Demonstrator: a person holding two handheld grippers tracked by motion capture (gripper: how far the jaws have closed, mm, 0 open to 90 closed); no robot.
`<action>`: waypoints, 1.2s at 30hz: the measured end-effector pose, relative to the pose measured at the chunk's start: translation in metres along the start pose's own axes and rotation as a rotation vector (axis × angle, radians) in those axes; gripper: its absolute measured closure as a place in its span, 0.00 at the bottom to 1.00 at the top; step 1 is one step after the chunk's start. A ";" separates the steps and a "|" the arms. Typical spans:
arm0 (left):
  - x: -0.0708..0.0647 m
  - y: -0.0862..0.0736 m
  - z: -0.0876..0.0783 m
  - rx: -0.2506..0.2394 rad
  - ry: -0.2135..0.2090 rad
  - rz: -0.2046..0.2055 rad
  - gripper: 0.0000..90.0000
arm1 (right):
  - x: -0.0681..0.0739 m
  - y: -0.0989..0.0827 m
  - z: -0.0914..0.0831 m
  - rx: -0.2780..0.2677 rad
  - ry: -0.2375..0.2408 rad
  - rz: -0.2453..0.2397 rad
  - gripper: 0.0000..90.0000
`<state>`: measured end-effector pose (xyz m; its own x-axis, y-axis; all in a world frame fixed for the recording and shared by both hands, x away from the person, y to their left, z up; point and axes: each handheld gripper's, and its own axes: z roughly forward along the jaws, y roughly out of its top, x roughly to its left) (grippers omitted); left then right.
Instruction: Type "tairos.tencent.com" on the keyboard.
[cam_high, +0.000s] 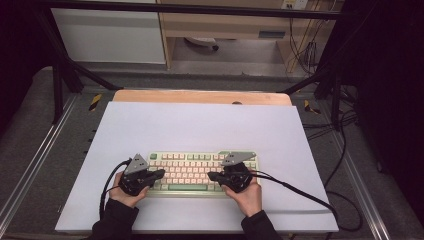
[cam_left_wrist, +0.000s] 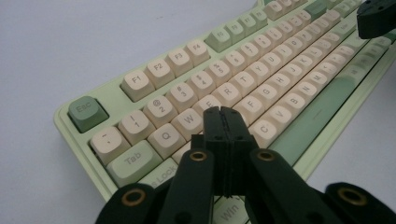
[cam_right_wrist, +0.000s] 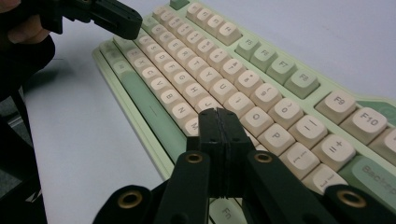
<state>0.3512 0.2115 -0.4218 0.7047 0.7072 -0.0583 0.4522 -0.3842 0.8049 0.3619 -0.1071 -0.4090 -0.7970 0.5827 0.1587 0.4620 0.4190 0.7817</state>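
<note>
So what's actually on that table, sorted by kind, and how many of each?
Keyboard, pale green with cream keys: 1
White sheet under it: 1
Black hand-held grippers: 2, the left gripper and the right gripper, both with jaws shut and nothing held
Total: 4

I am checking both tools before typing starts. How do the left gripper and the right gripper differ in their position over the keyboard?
The left gripper hangs over the keyboard's left end, near its letter keys D and F; the right gripper is over the right end, near L and P. The left points right, the right points left. Both have their fingers shut with nothing between.
</note>
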 end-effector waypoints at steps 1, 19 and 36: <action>-0.001 0.001 0.001 0.001 -0.002 0.003 1.00 | -0.001 -0.001 -0.001 -0.004 -0.007 0.004 1.00; -0.016 0.008 0.016 0.017 -0.038 0.033 1.00 | -0.009 -0.010 -0.006 0.001 -0.006 0.038 1.00; -0.025 0.006 0.027 0.053 -0.059 0.062 1.00 | -0.011 -0.010 -0.010 -0.008 -0.005 0.043 1.00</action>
<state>0.3514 0.1752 -0.4314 0.7626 0.6452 -0.0456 0.4340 -0.4582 0.7757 0.3620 -0.1247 -0.4124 -0.7747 0.6035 0.1889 0.4925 0.3883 0.7789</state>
